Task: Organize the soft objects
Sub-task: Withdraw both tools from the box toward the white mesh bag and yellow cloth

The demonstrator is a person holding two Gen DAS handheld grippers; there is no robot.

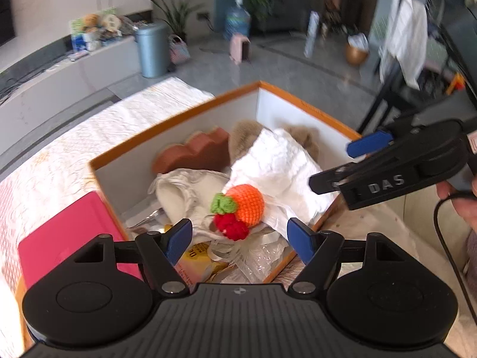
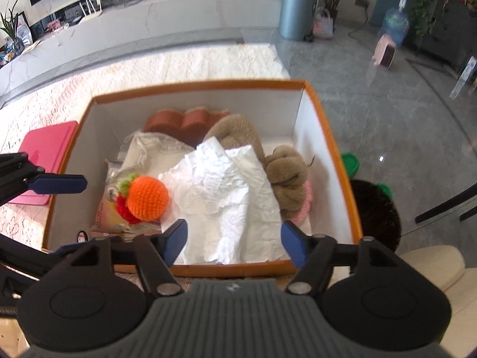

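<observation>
Hovering above the orange-rimmed box with both jaws spread and empty, left gripper sitting nearer the crocheted orange, lying just above its fingertips at lower centre, right gripper poised over the white cloth.

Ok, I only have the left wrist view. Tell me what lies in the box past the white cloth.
Observer: A brown plush toy lies between the white cloth and the box's right wall.
Operator: Name anything under it.
Observer: Something pink shows beneath the plush.
Operator: Check outside that wall.
Observer: A green item and a dark furry thing sit there.
</observation>
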